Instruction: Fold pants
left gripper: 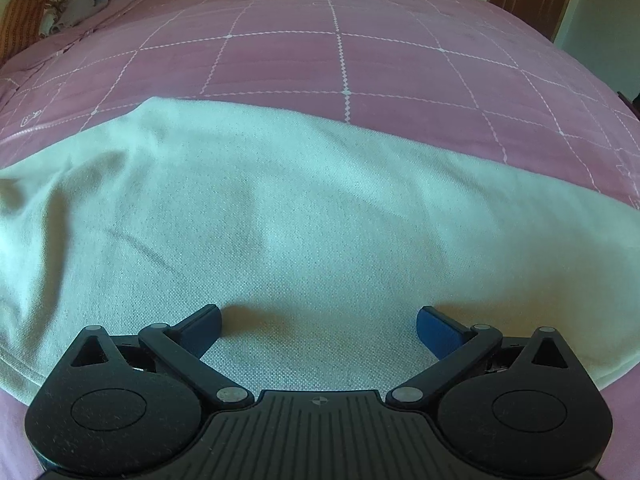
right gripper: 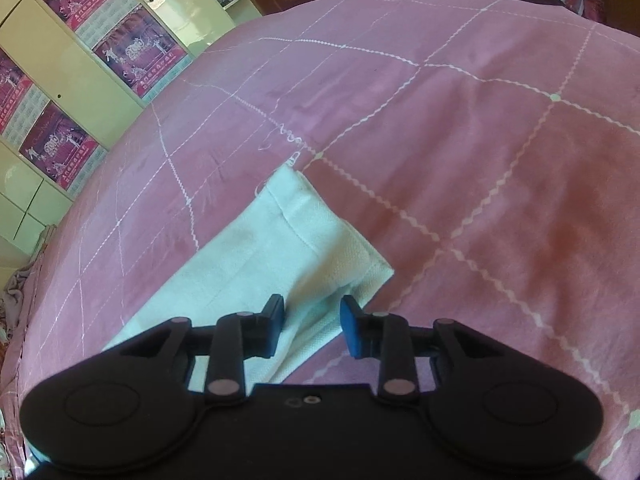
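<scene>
Just above the right gripper (right gripper: 312, 326), whose fingers stood apart and empty astride the hem, the pants (right gripper: 280, 248) ran lengthwise from upper centre to lower left on the bedspread (right gripper: 480, 140), while the wide-open left gripper (left gripper: 319, 330) hovered over their broad middle.

We saw our left gripper (left gripper: 319, 326) as matte black plastic: two round housings with recessed discs, angled link arms pinned by silver rivets, a ribbed centre plate bearing a small crosshair mark, and blue fingertip pads (left gripper: 436, 330). Our right gripper (right gripper: 312, 326) matched it, with blue pads (right gripper: 352, 330) and two small holes in its plain centre plate.
</scene>
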The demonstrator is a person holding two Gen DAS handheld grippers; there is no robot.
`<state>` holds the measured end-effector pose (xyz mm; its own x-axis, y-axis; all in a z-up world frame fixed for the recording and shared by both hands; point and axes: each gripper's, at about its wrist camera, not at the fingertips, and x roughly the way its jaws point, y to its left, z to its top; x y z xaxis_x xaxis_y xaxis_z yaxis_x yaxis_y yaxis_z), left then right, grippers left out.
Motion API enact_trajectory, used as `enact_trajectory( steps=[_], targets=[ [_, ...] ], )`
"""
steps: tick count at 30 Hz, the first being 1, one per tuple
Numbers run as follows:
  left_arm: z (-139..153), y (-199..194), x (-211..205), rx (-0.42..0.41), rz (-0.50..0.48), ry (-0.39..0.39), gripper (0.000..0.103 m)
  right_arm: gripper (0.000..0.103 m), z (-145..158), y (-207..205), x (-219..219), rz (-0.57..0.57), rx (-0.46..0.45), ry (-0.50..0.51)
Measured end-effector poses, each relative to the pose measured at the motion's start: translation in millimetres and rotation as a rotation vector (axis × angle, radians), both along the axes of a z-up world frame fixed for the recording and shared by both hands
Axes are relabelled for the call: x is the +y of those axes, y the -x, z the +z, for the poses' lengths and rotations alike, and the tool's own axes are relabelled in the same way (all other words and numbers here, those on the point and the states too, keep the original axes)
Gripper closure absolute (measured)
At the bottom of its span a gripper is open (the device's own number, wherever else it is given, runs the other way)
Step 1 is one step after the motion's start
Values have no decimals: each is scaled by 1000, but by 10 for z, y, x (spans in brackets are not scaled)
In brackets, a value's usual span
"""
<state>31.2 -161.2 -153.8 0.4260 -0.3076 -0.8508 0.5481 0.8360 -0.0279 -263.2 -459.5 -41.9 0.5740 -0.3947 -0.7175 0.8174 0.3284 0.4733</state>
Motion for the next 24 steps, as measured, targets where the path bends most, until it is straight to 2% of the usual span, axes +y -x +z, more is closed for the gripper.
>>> enact_trajectory(
  steps=[3, 6, 8, 10, 13, 15, 16, 18, 21, 24],
  targets=[
    [10, 3, 9, 3, 7, 4, 0, 75, 17, -134, -65, -11, -11, 36],
    [10, -3, 12, 6, 8, 5, 0, 96, -81, -298, -179, 7, -5, -13],
    [21, -9, 17, -2, 17, 13, 0, 97, -20, -392, -171, 24, -9, 6],
    [53, -33, 46, -15, 51, 33, 0, 98, 328, -529, -65, 70, -78, 122],
    [145, -60, 77, -62, 84, 62, 0, 98, 986, -713, 70, 128, -264, 265],
    [180, -73, 71, -79, 85, 70, 0, 98, 1223, -764, 157, 145, -279, 403],
    [167, -80, 48, -74, 76, 55, 0, 98, 1168, -775, 117, 139, -244, 404],
    [117, -60, 33, -71, 57, 36, 0, 98, 753, -676, -81, 72, -135, 293],
    [6, 10, 26, -53, 27, 5, 0, 98, 198, -479, -139, 51, 38, 237],
    [-43, 62, 24, -66, 14, -8, 0, 98, -45, -381, -93, 50, 89, 210]
  ],
)
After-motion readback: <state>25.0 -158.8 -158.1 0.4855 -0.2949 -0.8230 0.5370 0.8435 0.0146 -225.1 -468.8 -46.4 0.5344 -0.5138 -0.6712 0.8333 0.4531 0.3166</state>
